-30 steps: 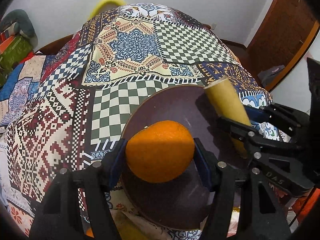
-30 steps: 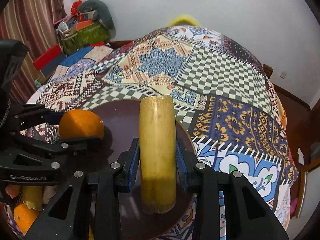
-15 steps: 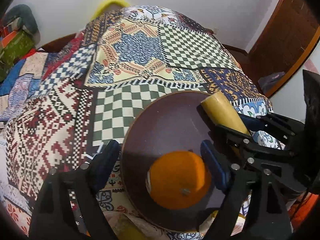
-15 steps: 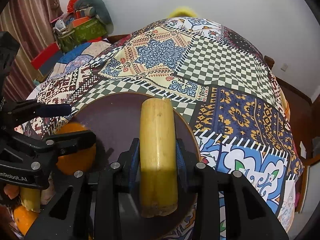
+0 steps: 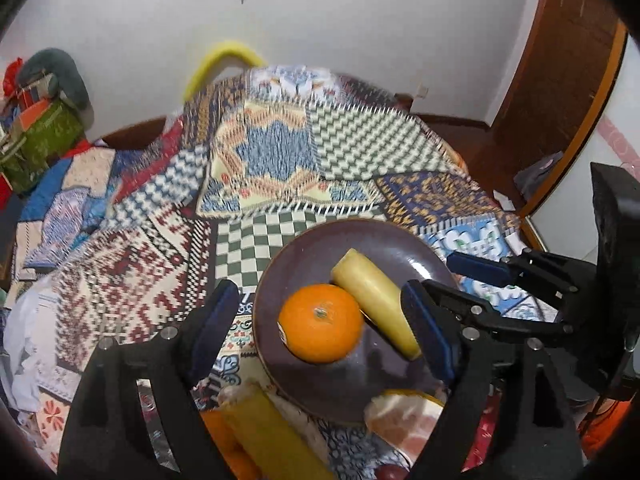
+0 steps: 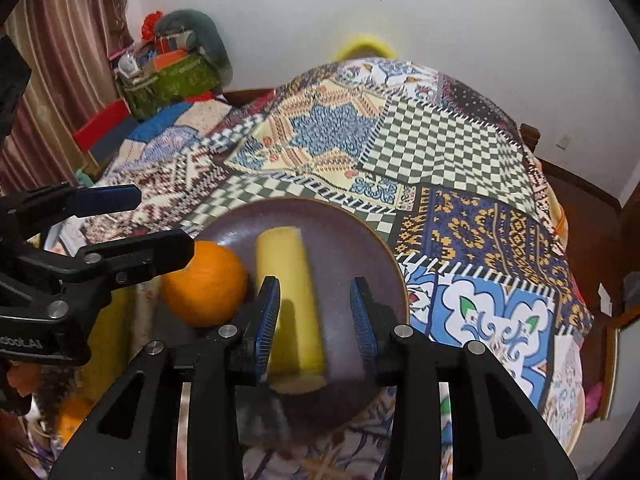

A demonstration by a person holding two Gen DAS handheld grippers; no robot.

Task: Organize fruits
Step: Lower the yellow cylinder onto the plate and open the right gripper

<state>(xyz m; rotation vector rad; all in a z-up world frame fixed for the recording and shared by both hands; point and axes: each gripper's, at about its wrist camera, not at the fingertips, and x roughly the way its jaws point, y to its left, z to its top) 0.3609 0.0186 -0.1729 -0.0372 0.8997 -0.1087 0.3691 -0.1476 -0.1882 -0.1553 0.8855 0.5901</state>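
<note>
On the dark plate (image 5: 404,236) an orange (image 5: 320,322) lies touching a yellow banana piece (image 6: 290,300), while the left gripper (image 5: 320,330) and right gripper (image 6: 316,314) hover above, jaws spread, gripping nothing.

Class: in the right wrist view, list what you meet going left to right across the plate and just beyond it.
left hand-held gripper → orange → yellow banana piece → bare plate rim → patchwork cloth

A home bedroom: patchwork bedspread (image 6: 420,152), curtain (image 6: 60,40), wooden door (image 5: 560,80).
</note>
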